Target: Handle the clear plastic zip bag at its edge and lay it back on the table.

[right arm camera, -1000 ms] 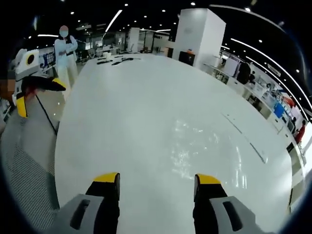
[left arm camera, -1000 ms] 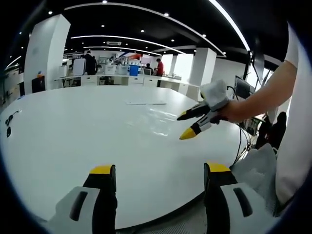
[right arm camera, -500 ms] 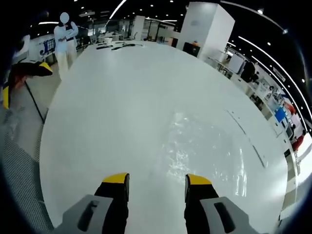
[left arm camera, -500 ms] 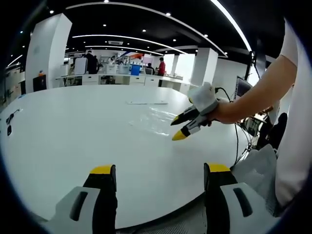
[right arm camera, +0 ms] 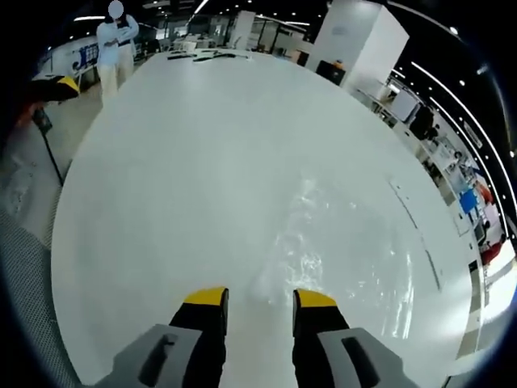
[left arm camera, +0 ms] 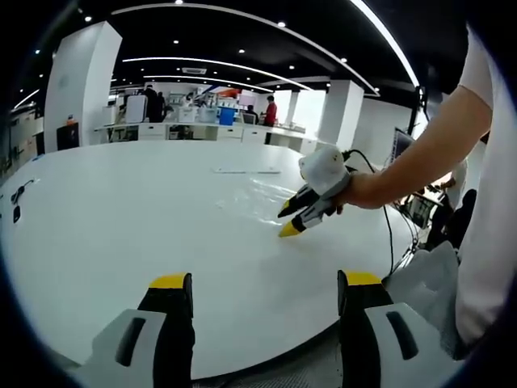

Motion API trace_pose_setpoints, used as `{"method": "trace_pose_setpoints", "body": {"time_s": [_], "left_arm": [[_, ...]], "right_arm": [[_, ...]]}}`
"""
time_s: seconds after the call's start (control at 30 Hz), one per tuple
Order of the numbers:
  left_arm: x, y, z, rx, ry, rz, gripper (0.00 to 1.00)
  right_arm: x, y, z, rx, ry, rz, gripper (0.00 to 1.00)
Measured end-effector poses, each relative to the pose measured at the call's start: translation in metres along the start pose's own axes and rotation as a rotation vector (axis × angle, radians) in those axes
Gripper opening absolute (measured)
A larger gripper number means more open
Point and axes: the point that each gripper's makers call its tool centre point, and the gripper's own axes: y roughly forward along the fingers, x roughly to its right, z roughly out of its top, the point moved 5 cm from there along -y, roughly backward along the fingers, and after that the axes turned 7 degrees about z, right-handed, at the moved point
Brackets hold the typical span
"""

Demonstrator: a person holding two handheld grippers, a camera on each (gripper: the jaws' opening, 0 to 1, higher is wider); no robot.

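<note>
The clear plastic zip bag [right arm camera: 339, 242] is seen lying flat on the white table [right arm camera: 178, 162], given away mostly by glints and crinkles against the bright top. Its near edge is placed just ahead of the right gripper [right arm camera: 255, 297], and that looks deliberate: the edge is the only part of a limp, see-through film that can be pinched without the whole sheet being crumpled.

In the right gripper view the two yellow-tipped jaws are held a narrow gap apart, nothing between them, and are angled low toward the table just short of the bag's edge. From the left gripper view the same tool [left arm camera: 287, 221] is seen beside the bag [left arm camera: 250, 198], held by a hand [left arm camera: 359, 187], tips pointed down at the near edge of the bag. A shallow angle is being used, likely so that one jaw can be slid under the film rather than pressed on top of it.

The left gripper [left arm camera: 262, 281] is kept well back from the bag, over the table's near rim, its jaws spread wide and empty. It is judged to be held in reserve, out of the way.

The grasp is not yet made, so the task is judged to be at the approach stage. The risk is thought to be the slick film slipping out of the jaws.

A person [right arm camera: 115, 40] is seen standing far beyond the table, well clear of the bag.
</note>
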Motion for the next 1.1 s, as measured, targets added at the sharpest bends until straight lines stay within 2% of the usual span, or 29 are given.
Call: {"method": "trace_pose_setpoints", "body": {"time_s": [0.03, 0.4, 0.7, 1.0, 1.1], "left_arm": [[-0.0004, 0.0000, -0.0002, 0.000, -0.001, 0.000, 0.70], [-0.0044, 0.0001, -0.0025, 0.000, -0.007, 0.005, 0.70], [-0.0036, -0.0002, -0.0020, -0.001, -0.007, 0.004, 0.70], [-0.0038, -0.0009, -0.0009, 0.002, -0.010, 0.004, 0.70], [-0.0043, -0.0008, -0.0011, 0.004, -0.009, 0.005, 0.70]], "right_arm": [[0.0007, -0.0002, 0.0016, 0.014, 0.005, -0.002, 0.27], [0.0036, 0.0048, 0.0038, -0.003, 0.035, 0.019, 0.13], [0.0041, 0.0033, 0.0013, -0.011, 0.051, 0.018, 0.12], [0.0049, 0.0024, 0.0003, -0.034, 0.003, 0.020, 0.11], [0.0033, 0.0042, 0.0022, -0.078, -0.097, 0.020, 0.07]]}}
